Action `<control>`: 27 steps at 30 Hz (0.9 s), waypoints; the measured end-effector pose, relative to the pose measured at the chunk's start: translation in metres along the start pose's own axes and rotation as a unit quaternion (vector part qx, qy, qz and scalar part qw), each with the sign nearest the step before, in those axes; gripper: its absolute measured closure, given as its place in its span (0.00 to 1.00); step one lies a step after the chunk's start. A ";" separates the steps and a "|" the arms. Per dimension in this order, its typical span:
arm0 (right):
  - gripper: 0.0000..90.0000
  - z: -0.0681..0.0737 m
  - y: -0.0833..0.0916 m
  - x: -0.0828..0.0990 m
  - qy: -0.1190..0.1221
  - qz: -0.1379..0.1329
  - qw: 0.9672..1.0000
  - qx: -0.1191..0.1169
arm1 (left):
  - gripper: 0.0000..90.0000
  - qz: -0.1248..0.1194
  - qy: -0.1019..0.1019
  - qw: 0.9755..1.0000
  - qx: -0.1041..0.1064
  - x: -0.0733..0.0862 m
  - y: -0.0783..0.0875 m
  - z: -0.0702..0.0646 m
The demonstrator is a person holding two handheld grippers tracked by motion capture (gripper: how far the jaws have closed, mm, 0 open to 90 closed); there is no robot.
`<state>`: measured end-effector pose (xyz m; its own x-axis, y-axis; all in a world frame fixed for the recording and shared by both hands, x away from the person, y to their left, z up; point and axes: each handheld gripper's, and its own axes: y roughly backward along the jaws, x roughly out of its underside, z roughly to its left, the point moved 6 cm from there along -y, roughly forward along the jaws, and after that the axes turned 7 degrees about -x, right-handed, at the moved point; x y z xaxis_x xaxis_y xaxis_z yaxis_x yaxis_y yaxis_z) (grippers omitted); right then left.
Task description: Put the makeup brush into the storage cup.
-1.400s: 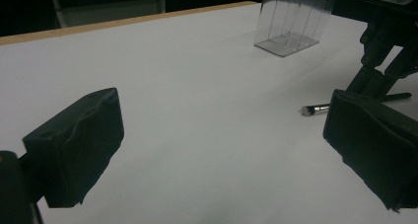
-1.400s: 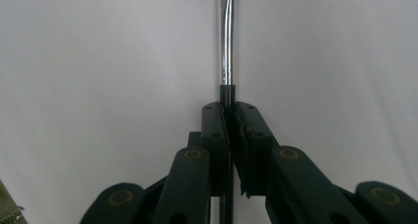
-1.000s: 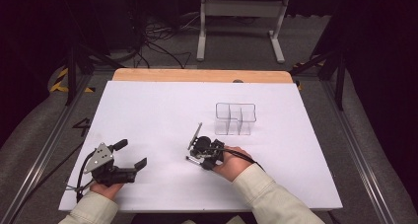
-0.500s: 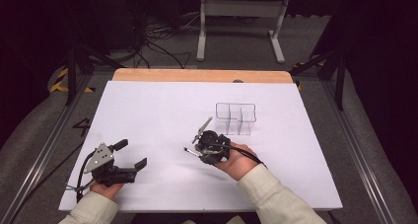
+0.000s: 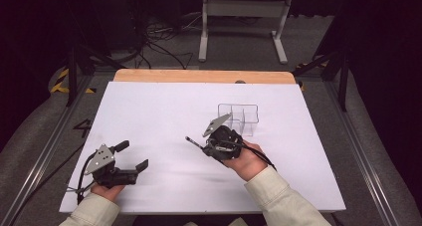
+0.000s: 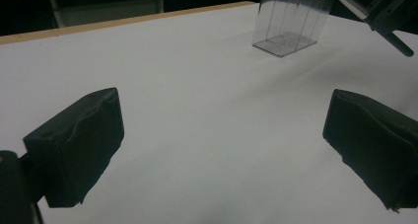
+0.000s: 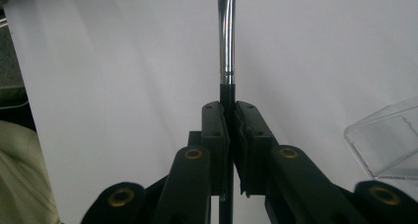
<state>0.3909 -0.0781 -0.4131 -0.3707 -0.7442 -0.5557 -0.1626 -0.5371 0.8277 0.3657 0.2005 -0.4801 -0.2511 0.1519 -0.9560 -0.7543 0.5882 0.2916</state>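
My right gripper (image 5: 211, 142) has its jaws clamped on a pen (image 7: 226, 41), lifted off the white counter (image 5: 149, 111) beside the clear box (image 5: 239, 119). I should tip the pen upright before lowering it in. Left gripper (image 5: 130, 159) rests with jaws wide.

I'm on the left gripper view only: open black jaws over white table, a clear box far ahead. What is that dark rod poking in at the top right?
Observer: It belongs to the right gripper; the right gripper view shows its jaws shut on a thin pen-like stick, black at the grip and silver beyond.
Operator: Is the stick inside the clear box yet?
Observer: No. In the high view the clear divided box stands just beyond the gripper, and the stick's tip points away from it, toward the table's left.
Operator: And my own gripper?
Observer: The left gripper sits low at the table's near left corner, nothing between its jaws.
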 end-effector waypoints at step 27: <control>0.93 -0.004 0.044 -0.003 0.017 -0.197 0.980 0.008 | 0.03 0.001 0.000 1.000 0.000 0.000 0.000 0.000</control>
<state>0.3884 -0.1009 -0.3753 -0.2447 -0.4928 -0.8350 -0.3013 -0.7799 0.5486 0.3658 0.2006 -0.4803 -0.2537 0.1530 -0.9551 -0.7538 0.5875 0.2943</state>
